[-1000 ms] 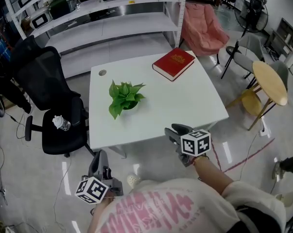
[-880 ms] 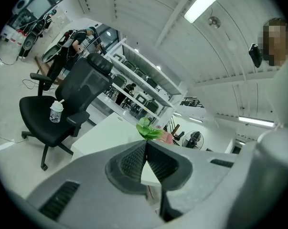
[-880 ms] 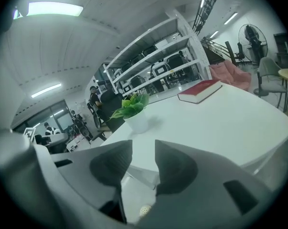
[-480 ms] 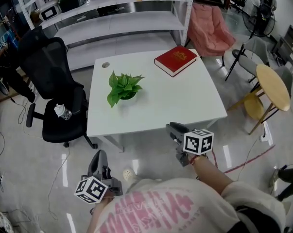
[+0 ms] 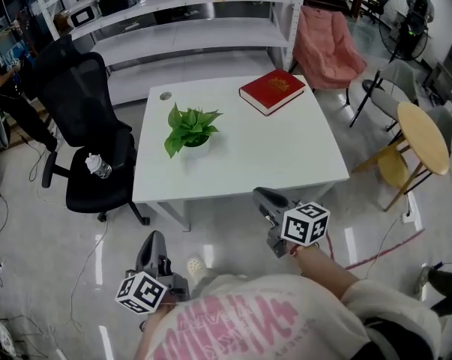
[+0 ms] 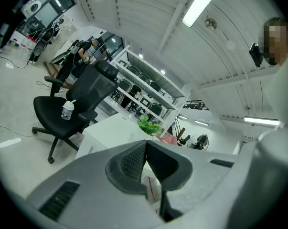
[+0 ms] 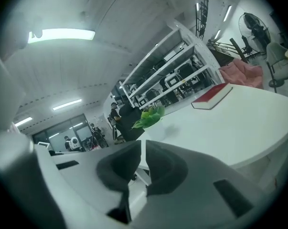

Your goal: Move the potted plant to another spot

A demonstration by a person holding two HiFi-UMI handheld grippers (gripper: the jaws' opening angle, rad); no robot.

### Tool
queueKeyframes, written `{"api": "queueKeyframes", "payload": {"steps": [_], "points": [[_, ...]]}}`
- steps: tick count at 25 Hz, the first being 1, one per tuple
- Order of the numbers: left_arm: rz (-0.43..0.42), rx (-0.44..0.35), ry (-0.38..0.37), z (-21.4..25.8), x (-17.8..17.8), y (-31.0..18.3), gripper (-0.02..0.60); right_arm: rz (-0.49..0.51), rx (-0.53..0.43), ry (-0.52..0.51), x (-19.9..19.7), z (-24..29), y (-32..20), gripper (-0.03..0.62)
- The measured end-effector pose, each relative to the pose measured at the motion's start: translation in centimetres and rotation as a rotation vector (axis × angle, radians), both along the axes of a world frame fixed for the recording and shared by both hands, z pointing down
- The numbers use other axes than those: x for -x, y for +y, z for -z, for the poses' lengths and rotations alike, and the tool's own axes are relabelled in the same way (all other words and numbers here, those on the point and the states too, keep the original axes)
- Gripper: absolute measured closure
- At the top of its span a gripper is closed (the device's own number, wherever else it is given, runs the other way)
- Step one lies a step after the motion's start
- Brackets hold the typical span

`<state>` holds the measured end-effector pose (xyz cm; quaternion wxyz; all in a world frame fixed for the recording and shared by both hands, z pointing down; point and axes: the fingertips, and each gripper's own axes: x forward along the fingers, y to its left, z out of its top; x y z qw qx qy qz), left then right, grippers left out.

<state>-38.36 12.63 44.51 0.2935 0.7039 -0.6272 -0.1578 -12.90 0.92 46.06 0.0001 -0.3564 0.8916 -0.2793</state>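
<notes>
Plant position: the potted plant [image 5: 190, 128] is standing upright on the white table [image 5: 285, 163], in its left half toward the far side, well apart from the red book [image 5: 276, 91] lying at the far right corner.
Step in hand: no grip is being made; both tools are hanging off the table, near the person's body, short of the near edge.
Stage reading: this is fitting two cases, the plant waiting to be lifted from this spot, or the plant sitting where it was meant to go with the tools drawn clear. The frames are not settling which.
Next move: not being named, for that reason. Judgement only: any grip on the pot is calling for a low approach under the overhanging leaves.
Left gripper [image 5: 154, 240]: jaws are sitting together, pads meeting, nothing between them, touching nothing.
Right gripper [image 5: 264, 198]: jaws have just been closing and are now standing all but together, only a sliver showing, nothing between them, touching nothing.
</notes>
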Motion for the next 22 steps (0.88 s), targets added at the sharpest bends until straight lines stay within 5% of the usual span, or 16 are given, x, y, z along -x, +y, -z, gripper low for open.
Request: {"api": "queueKeyframes", "payload": {"steps": [22], "points": [[-0.004, 0.040, -0.010, -1.5, -1.5, 0.6, 0.578, 0.002, 0.027, 0.182, 1.9, -2.2, 1.1, 0.586]]}}
